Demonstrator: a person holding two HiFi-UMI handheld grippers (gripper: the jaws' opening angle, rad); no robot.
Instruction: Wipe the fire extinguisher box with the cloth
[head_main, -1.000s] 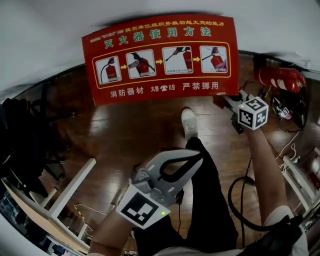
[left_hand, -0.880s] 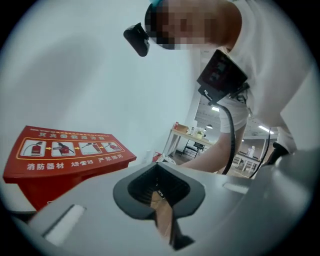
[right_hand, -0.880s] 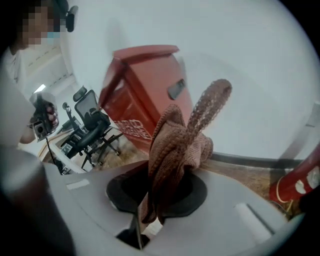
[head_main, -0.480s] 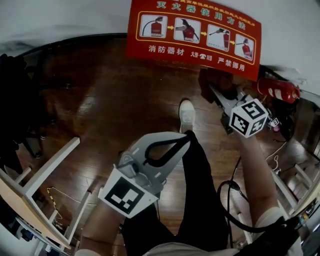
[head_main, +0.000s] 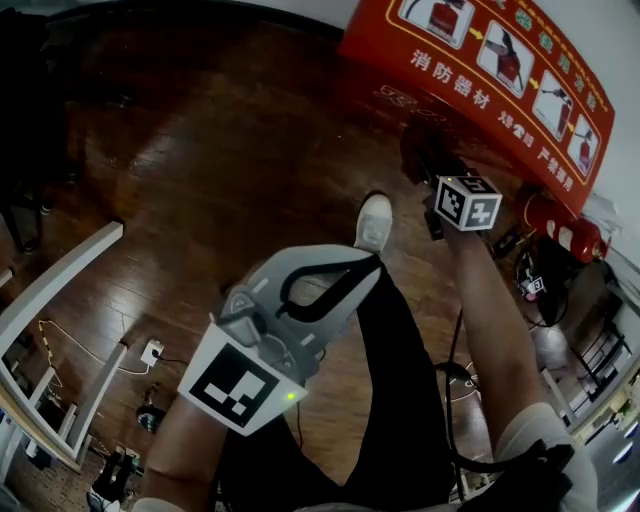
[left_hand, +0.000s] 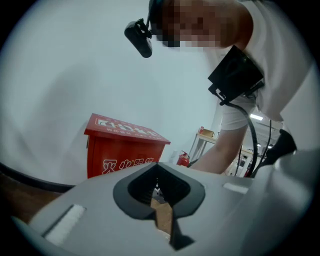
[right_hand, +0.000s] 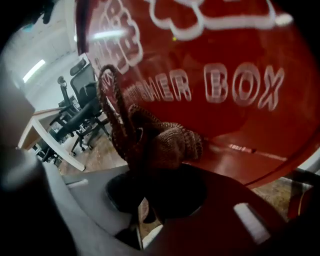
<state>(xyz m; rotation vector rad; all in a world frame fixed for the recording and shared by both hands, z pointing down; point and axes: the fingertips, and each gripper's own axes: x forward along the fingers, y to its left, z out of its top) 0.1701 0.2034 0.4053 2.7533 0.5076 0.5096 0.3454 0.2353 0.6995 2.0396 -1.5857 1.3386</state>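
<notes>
- Wiping looks under way: the right tool (right_hand: 152, 200) is clamped on the knitted cloth (right_hand: 162, 145), which is pressed low on the front of the red fire extinguisher box (right_hand: 225, 60).
- Next move: sweep the cloth flat along the panel.
- The left tool (head_main: 372, 264) is closed on nothing, above the thigh.
- A fire extinguisher (head_main: 560, 225) crowds the box's right side; there is more room to the left.

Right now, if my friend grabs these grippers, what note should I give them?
Left gripper: shut, empty, over the leg, away from the box.
Right gripper: shut on the cloth, which is up against the box front.
Done: cloth picked up and brought to the box. How much is wiped can't be told.
Left: wipe the box.
</notes>
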